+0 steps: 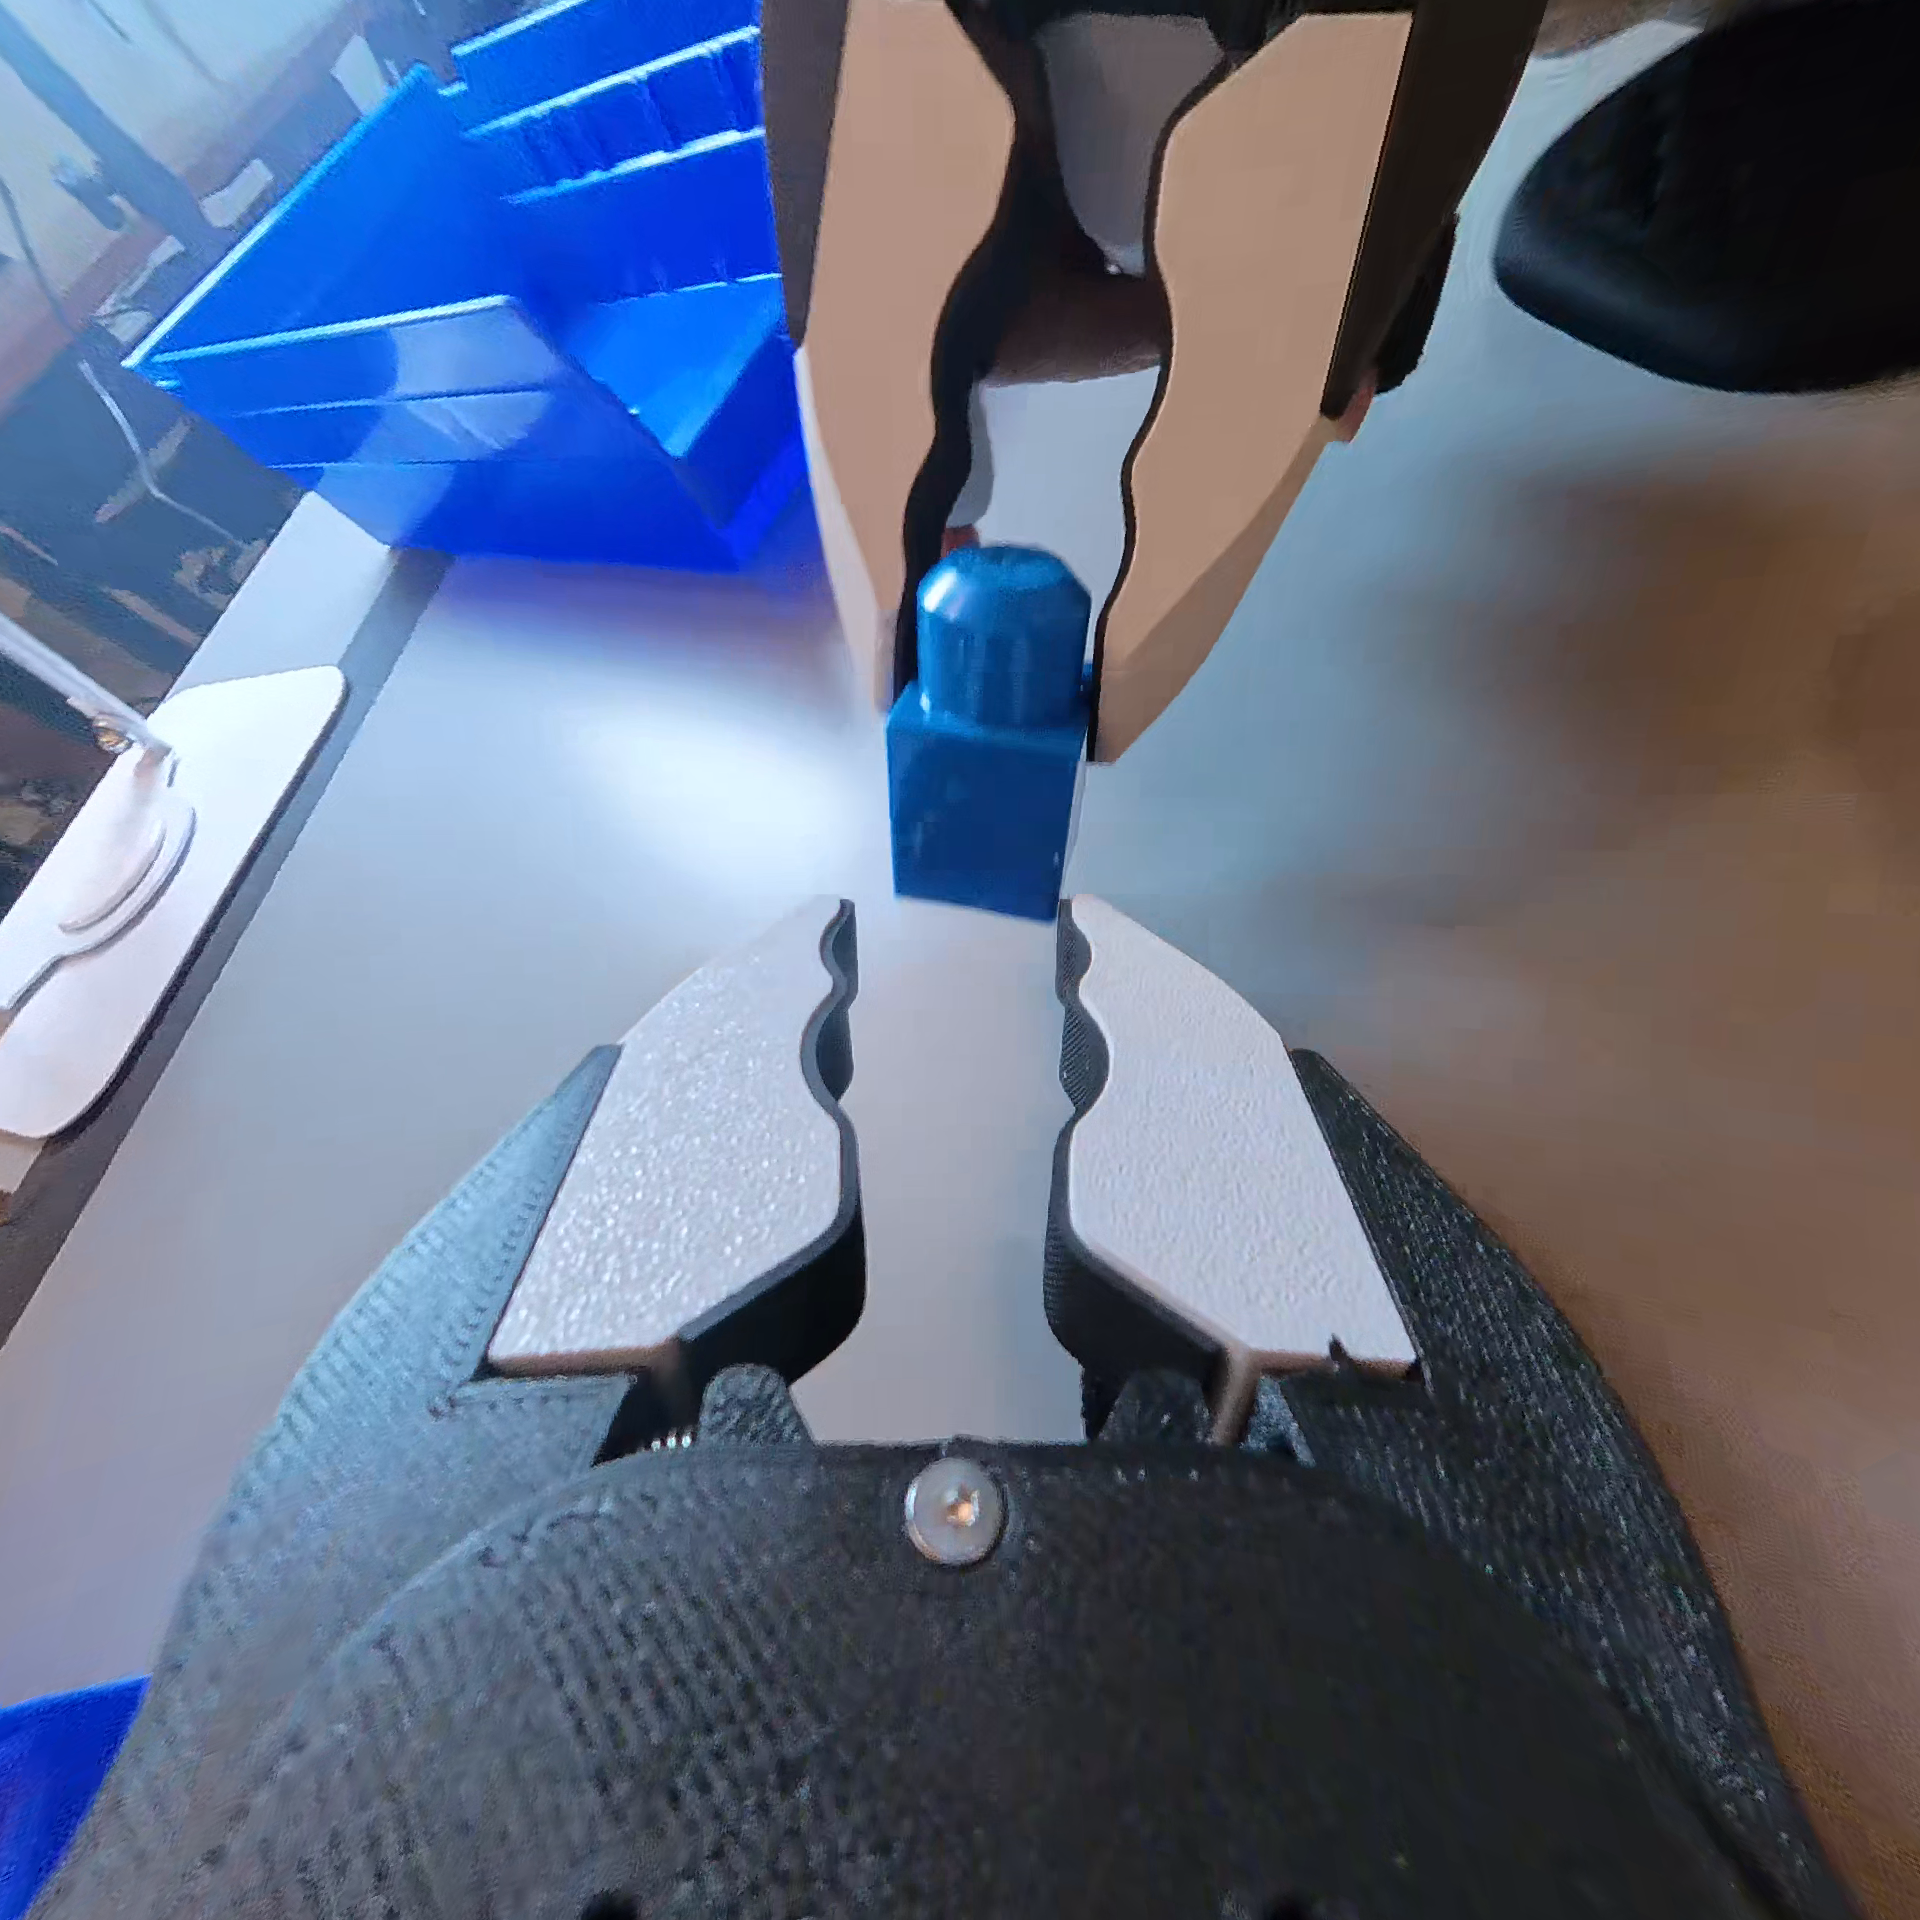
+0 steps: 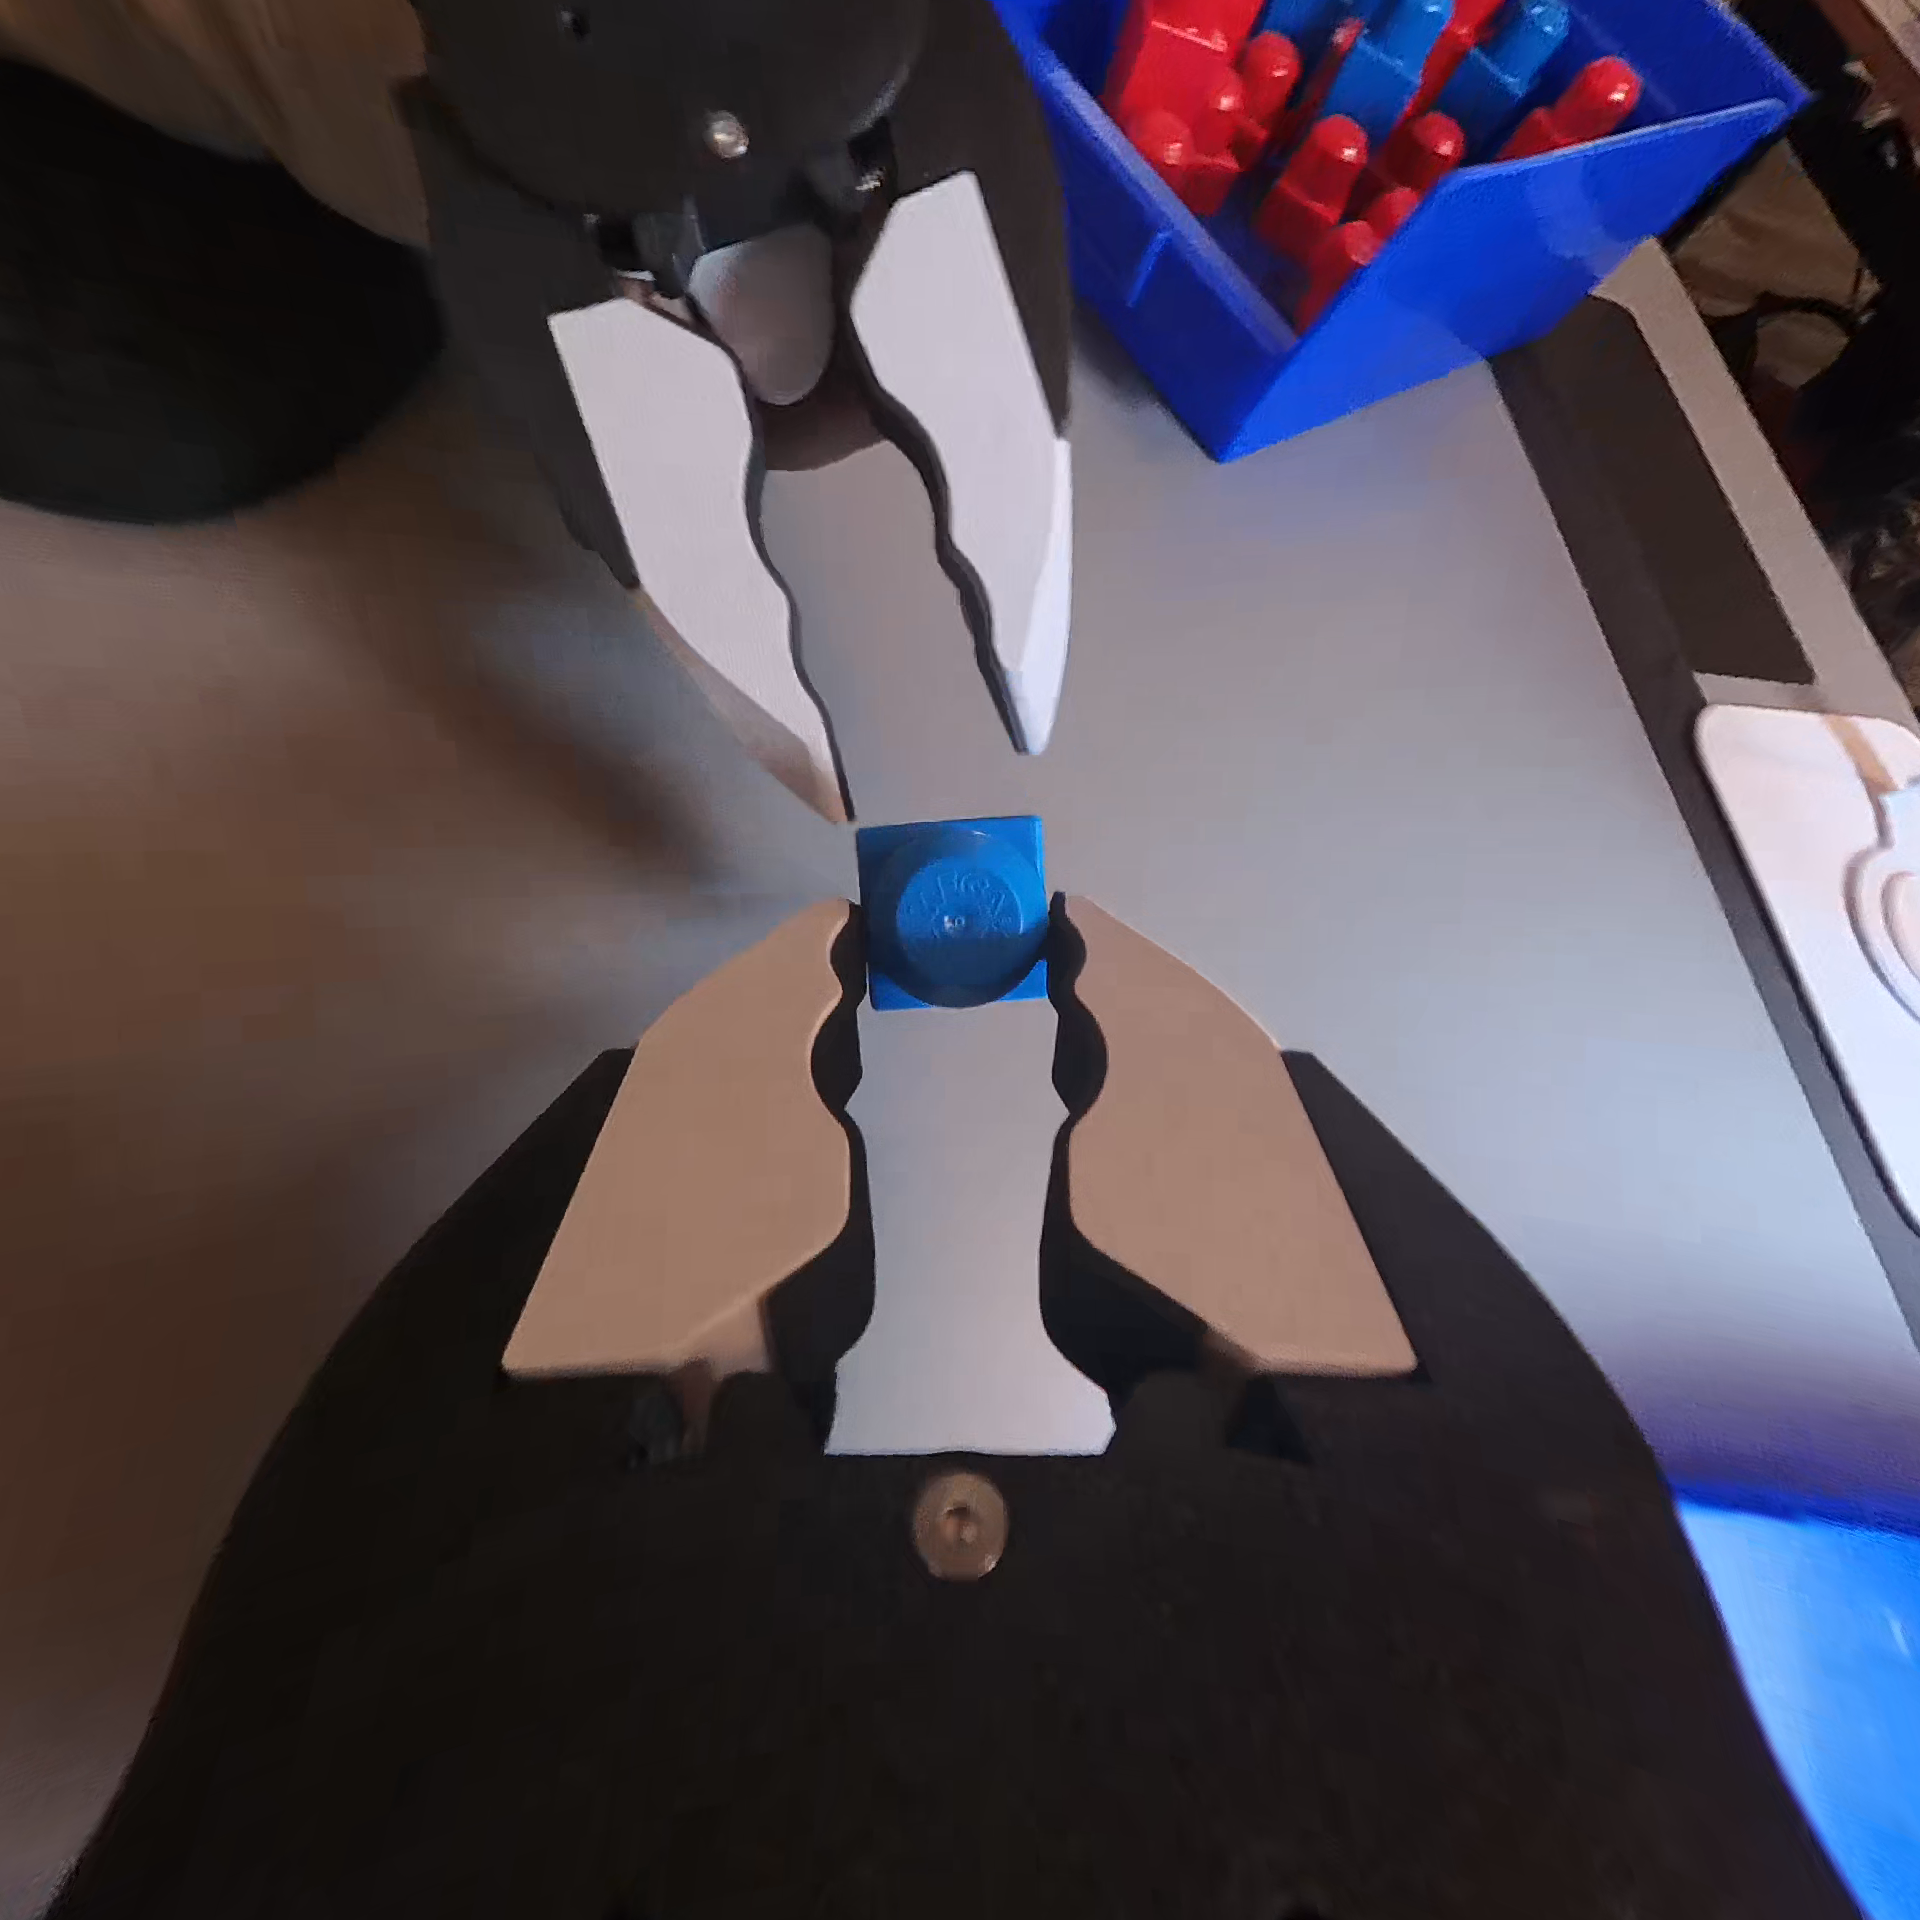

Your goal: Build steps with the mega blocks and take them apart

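Blue plastic is sitting at the centre of both views: a single-stud blue block (image 2: 951, 914) is standing upright on the pale grey bench (image 1: 582, 790), stud pointing up. The right claw (image 2: 954, 940) is coming down on it from above, its tan fingers (image 2: 727, 1122) clamped on two opposite sides of the block. That steep, top-down hold is probably chosen so the block stays square to the bench and its stud stays free to take the next piece.

The left claw (image 1: 956, 925) is lying low and nearly level with the bench, its white fingers (image 1: 686, 1143) standing apart and holding nothing, tips just short of the block's near face. It is likely waiting there either to steady the base or to take over, since the gap between its fingers is already lined up with the block's width.

Behind, a blue bin (image 2: 1351, 332) is holding the supply of red and blue blocks (image 2: 1340, 156), kept within reach but well apart from the working spot so the stair has room to grow. A white flat plate (image 2: 1797, 914) is lying near the bench's edge, unused.

Judging by one lone block on the bench, the build is only starting: this looks like the first step being set.
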Demonstrator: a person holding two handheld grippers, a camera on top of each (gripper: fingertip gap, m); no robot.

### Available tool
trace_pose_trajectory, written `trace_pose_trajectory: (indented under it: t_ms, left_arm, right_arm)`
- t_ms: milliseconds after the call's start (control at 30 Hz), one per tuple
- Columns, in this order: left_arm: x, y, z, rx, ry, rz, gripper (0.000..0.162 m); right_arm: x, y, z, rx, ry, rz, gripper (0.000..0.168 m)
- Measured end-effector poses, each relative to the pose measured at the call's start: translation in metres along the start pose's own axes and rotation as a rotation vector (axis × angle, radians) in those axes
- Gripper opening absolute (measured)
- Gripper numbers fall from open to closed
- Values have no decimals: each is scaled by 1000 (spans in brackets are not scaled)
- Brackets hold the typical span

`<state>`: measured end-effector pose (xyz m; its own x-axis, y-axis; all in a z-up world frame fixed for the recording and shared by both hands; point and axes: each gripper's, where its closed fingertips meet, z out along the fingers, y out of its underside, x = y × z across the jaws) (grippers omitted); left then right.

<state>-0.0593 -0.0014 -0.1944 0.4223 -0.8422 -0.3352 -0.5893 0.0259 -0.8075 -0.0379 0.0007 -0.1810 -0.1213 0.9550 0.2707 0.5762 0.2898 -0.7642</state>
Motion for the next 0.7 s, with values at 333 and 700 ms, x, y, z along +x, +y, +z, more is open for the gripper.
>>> trace_pose_trajectory:
  t_ms: [333,700]
  left_arm:
    - [-35,-13,-20,146,-114,-102,27]
    - [-78,1,-45,204,-240,-267,0]
  right_arm:
    - [193,73,-130,-34,682,481,34]
    - [202,152,-85,-290,540,666,45]
